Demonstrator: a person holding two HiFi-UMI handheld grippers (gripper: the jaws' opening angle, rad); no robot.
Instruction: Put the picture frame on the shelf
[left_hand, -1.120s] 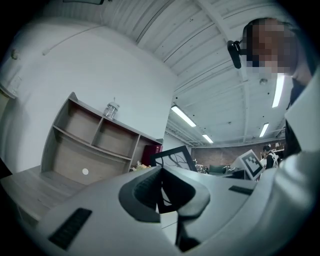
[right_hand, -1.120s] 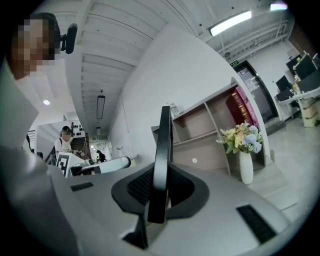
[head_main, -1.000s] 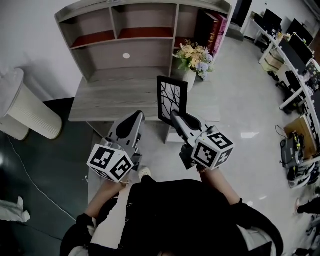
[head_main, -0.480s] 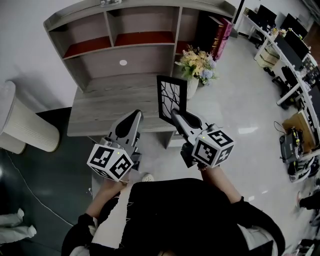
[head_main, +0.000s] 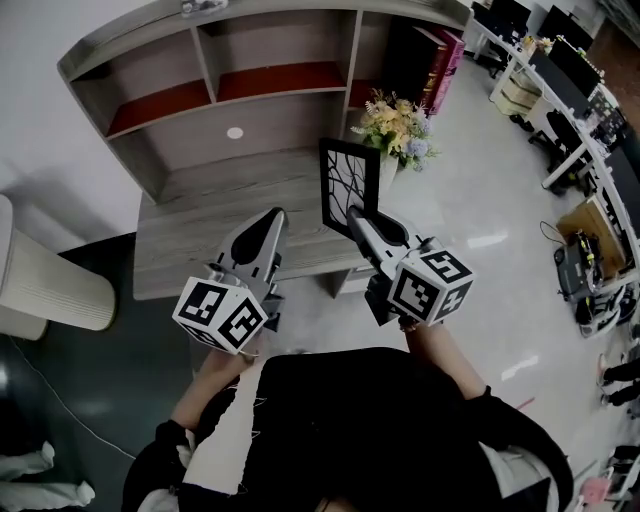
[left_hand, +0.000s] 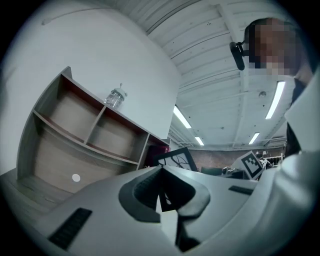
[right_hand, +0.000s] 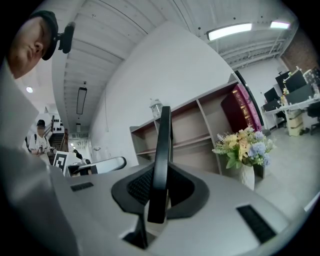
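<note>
The picture frame (head_main: 348, 183) is black with a white branch pattern. It stands upright over the front edge of the grey desk (head_main: 190, 230), and my right gripper (head_main: 353, 214) is shut on its bottom edge. In the right gripper view the picture frame (right_hand: 164, 135) shows edge-on between the jaws of the right gripper (right_hand: 159, 172). My left gripper (head_main: 274, 216) is to the left of the frame at the same height, shut and holding nothing. From the left gripper (left_hand: 161, 169) the picture frame (left_hand: 178, 160) appears just beyond the tips. The shelf unit (head_main: 220, 95) stands at the desk's back, its left and middle compartments bare.
A white vase of flowers (head_main: 396, 120) stands on the desk just right of the frame. Dark red and pink books (head_main: 432, 55) fill the right shelf compartment. A glass jar (left_hand: 115, 97) sits on the shelf top. A white ribbed bin (head_main: 45, 290) stands left; office desks (head_main: 560, 90) are far right.
Both grippers and the frame have moved forward to the desk; the frame now stands over its front edge, closer to the shelf unit and the flowers.
</note>
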